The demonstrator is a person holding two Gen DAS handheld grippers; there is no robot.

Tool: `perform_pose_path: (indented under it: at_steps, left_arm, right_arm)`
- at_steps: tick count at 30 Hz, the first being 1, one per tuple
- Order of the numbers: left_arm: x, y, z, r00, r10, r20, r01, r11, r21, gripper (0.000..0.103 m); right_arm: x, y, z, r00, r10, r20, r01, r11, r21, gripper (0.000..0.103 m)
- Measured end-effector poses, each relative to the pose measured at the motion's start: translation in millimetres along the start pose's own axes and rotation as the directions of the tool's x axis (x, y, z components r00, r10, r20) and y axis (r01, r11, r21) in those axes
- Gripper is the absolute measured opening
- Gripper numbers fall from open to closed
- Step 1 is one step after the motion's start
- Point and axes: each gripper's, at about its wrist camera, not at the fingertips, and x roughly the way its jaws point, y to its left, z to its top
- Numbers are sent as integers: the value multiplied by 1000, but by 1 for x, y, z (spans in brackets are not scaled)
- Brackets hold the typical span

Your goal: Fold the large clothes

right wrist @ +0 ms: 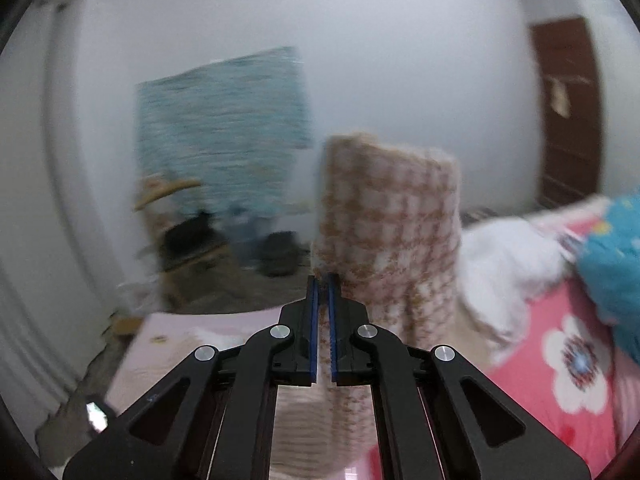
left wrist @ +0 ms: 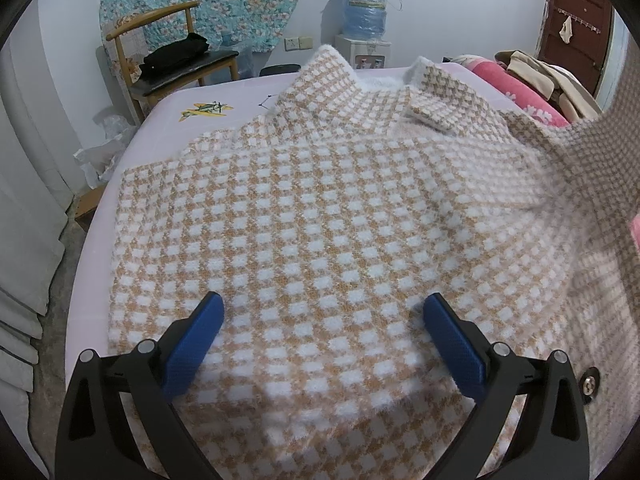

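Note:
A fuzzy orange-and-white checked sweater point(left wrist: 320, 208) lies spread on the pale pink bed point(left wrist: 168, 112), collar at the far end. My left gripper point(left wrist: 324, 312) is open and empty, its blue pads hovering over the sweater's lower body. The sweater's right sleeve point(left wrist: 600, 184) is lifted and blurred at the right edge. In the right wrist view my right gripper point(right wrist: 323, 280) is shut on that sleeve point(right wrist: 392, 216), which stands up above the jaws; the view is blurred by motion.
A wooden chair point(left wrist: 176, 60) with black clothing stands beyond the bed's far left corner. A water dispenser point(left wrist: 364, 40) stands by the back wall. A pink floral quilt point(right wrist: 560, 360) and piled clothes point(left wrist: 540, 76) lie at the bed's right side.

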Motion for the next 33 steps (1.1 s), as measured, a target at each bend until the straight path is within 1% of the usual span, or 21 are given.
perform_pose_path:
  at_steps: [2,4,6,8,9,10,11,13,15,16,17,18,20,22,23,25,26,28,31,32,33]
  left_arm:
    - [-15,6,0,1000,-10,14,11,1000,-17,98]
    - [-36,13,-3,998,-30,62,32,999,-23,98]
    - [-60,22,-10,992,-51,118,54,998,-21,98]
    - [-74,30,-18,988,-74,136,79,997,-27,98]
    - [-80,35,-23,986,-85,142,91,995,-34,98]
    - [-86,38,-28,983,-99,152,106,994,-39,98]
    - [-90,42,-31,980,-114,164,122,992,-42,98]
    - [-97,47,-35,973,-135,188,145,989,-41,98]
    - [-99,48,-35,968,-147,203,155,988,-23,98]
    - [-97,47,-33,970,-140,198,147,989,-17,98]
    - [-96,45,-34,972,-133,194,138,990,-15,97]
    - [-91,44,-33,975,-124,187,129,992,-14,97]
    - [-77,42,-29,982,-84,167,89,996,-24,96]
    - [-67,41,-27,988,-46,145,53,998,-43,90]
    - [-61,42,-25,991,-29,134,37,998,-56,89]
    - [-52,45,-26,994,-1,111,10,997,-82,84]
    - [-48,47,-25,996,8,94,2,995,-97,81]
    - [-43,52,-25,997,15,82,-5,993,-117,76]
    - [-37,55,-24,997,20,74,-11,993,-117,73]
    - [-36,55,-24,997,19,75,-11,993,-115,72]
    - [-35,56,-24,997,17,77,-8,993,-114,72]
  right_arm:
    - [3,38,1,995,99,2,-99,994,-37,0]
    - [8,79,-2,981,193,-6,-193,978,-76,0]
    - [15,118,-10,955,294,-37,-296,949,-109,0]
    - [24,156,-26,908,408,-97,-418,901,-117,0]
    - [27,168,-34,892,436,-117,-449,885,-124,0]
    - [29,174,-39,886,445,-129,-460,878,-130,0]
    - [31,177,-46,886,443,-139,-460,877,-140,0]
    - [38,171,-56,896,417,-152,-438,887,-148,9]
    - [48,157,-63,910,373,-178,-399,907,-138,46]
    - [57,149,-71,915,346,-207,-378,915,-140,51]
    - [65,149,-78,919,314,-240,-354,923,-151,54]
    - [81,146,-90,913,273,-304,-333,928,-166,54]
    - [100,153,-114,883,240,-403,-336,924,-185,54]
    - [122,168,-136,851,218,-478,-356,908,-220,54]
    - [136,175,-149,835,205,-511,-368,898,-241,54]
    - [162,186,-168,810,182,-557,-387,880,-275,53]
    - [173,191,-176,805,158,-572,-385,872,-302,53]
    - [201,194,-189,804,100,-587,-364,862,-352,53]
    - [228,188,-207,780,57,-623,-360,855,-372,53]
    - [236,184,-211,773,41,-633,-351,859,-373,45]
    - [242,177,-212,766,51,-641,-353,867,-352,41]
